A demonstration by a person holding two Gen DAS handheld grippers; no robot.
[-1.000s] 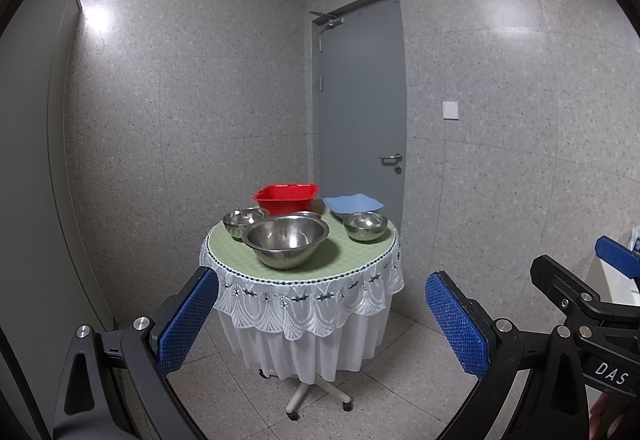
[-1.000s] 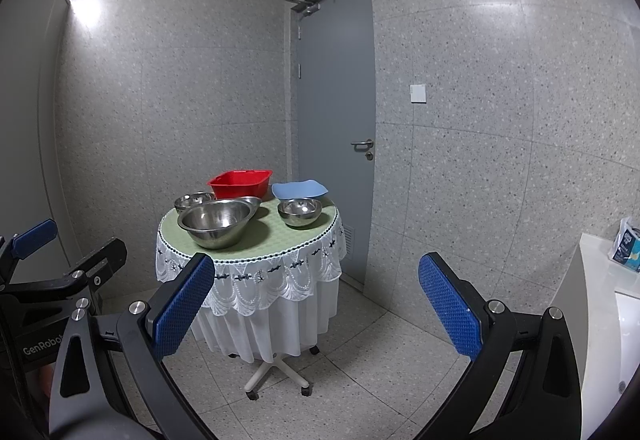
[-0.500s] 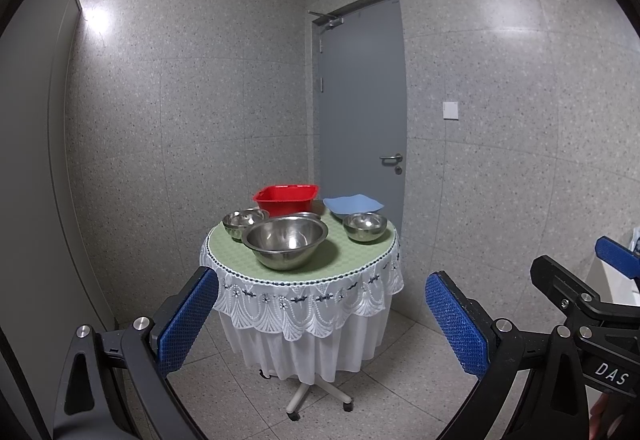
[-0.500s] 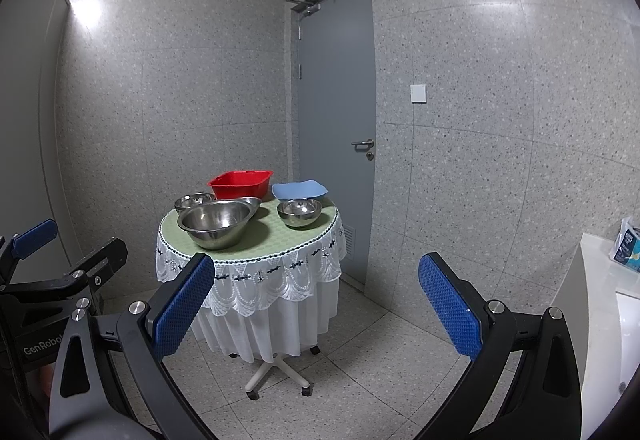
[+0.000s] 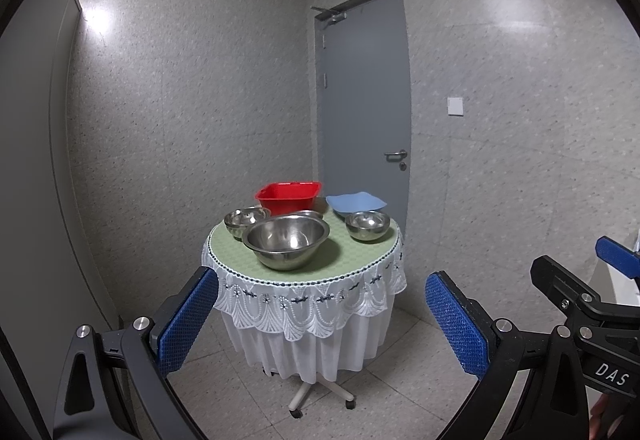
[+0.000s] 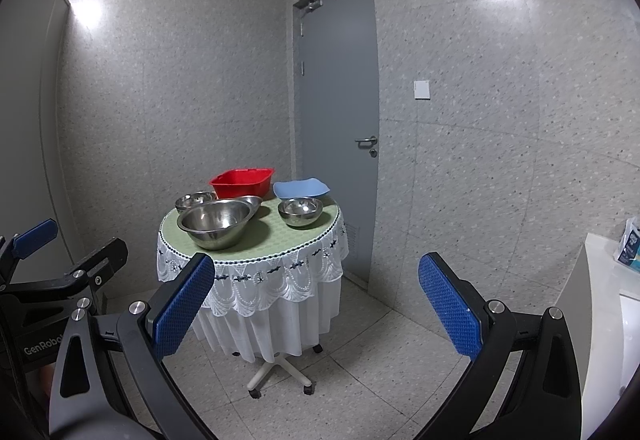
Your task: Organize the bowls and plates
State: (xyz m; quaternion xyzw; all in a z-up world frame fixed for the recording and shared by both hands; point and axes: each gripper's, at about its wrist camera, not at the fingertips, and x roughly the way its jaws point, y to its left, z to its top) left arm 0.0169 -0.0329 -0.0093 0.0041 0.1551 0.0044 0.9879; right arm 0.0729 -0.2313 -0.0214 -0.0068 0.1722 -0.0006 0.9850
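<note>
Two grippers: left gripper [image 5: 320, 324] and right gripper [image 6: 316, 304], fingers spread wide, holding nothing, well short of the tabletop [image 5: 360, 254].
Big bowl [image 5: 286, 240]: steel, front centre of the tabletop.
Red basin [image 5: 288, 196]: at the back.
Blue plate [image 5: 356, 202]: back right.
Small bowls: one [image 5: 367, 225] at right, just before the plate; one [image 5: 242, 220] at left.

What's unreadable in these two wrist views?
- Shallow steel bowl: mostly hidden behind the large steel bowl in both views.
- Red basin contents: rim blocks the inside, both views.
- Packet on the counter: cut by the right view's edge, print too small.
- Table base: cloth covers the top.
</note>
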